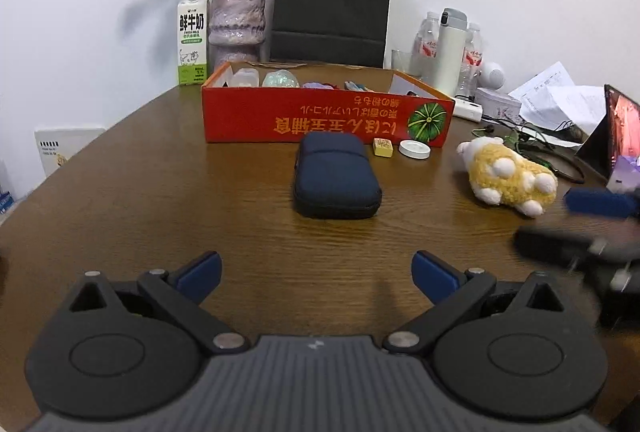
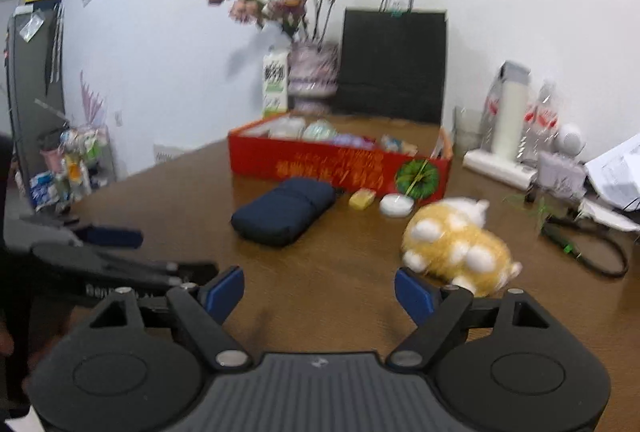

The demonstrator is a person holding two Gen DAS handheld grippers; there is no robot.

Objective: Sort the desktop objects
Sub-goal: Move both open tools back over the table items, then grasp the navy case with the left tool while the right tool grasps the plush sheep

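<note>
A red cardboard box (image 1: 320,120) with several small items inside stands mid-table; it also shows in the right wrist view (image 2: 320,162). In front of it lie a dark blue zip case (image 1: 336,182) (image 2: 286,212), a small yellow block (image 1: 382,147) (image 2: 362,199) and a white round lid (image 1: 415,149) (image 2: 396,205). A yellow and white plush toy (image 1: 510,176) (image 2: 460,244) lies to the right. My left gripper (image 1: 316,276) is open and empty, short of the case. My right gripper (image 2: 320,294) is open and empty, its right finger close to the plush.
At the back stand a milk carton (image 1: 193,38), a vase of dried roses (image 1: 238,22), a black paper bag (image 1: 332,12), bottles and a white flask (image 1: 450,48). Papers, cables and a screen (image 1: 618,132) crowd the right side. The brown wooden table (image 1: 160,200) curves off at left.
</note>
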